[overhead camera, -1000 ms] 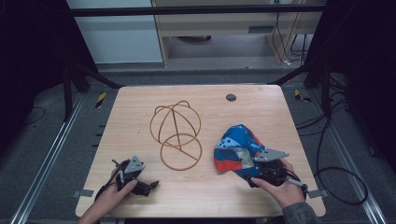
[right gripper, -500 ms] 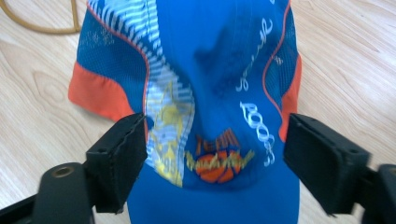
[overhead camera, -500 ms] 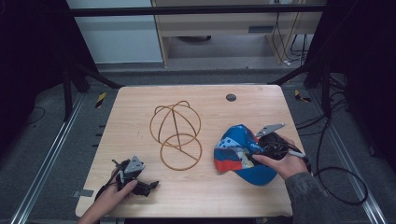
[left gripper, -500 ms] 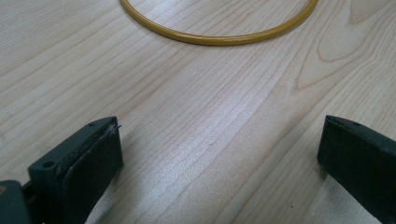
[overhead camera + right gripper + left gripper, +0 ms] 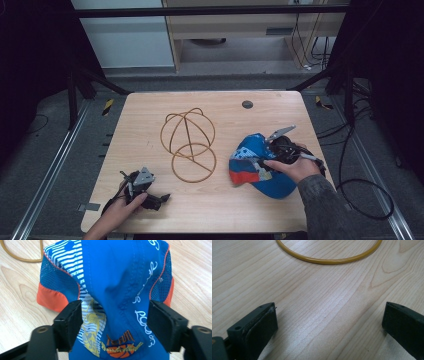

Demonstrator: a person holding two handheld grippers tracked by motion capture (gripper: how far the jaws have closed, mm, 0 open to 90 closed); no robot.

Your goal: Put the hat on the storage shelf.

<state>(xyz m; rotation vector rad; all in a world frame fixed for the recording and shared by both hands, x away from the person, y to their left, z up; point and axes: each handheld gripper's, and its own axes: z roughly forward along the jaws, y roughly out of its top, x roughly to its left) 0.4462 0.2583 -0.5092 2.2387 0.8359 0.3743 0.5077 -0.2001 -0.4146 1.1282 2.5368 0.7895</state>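
Since the earlier frames the right gripper (image 5: 263,161) has shifted from the lower right edge of the table up and across the cap (image 5: 247,162), so that it now sits over the cap's crown in the right half of the high view, with the hand (image 5: 295,167) wrapped around its body. Its jaws have just been closing, and the cap lies between them. In the right gripper view the two black jaws stand either side of the blue crown of the cap (image 5: 117,285), the left one over the striped panel and the right one beside the white lettering. Whether the pads already press the fabric is hard to judge from this angle; they look close against it but not clamped.

The cap lies on the wooden table (image 5: 150,115) at centre right of the high view, its orange-trimmed edge turned toward the wire frame (image 5: 188,144), which stands near the middle of the table, just beside the cap but apart from it.

At the lower left of the high view the left gripper (image 5: 150,197) rests on the table. In the left gripper view its jaws are spread wide over bare wood, with the base ring of the wire frame (image 5: 329,260) curving across the top of the frame
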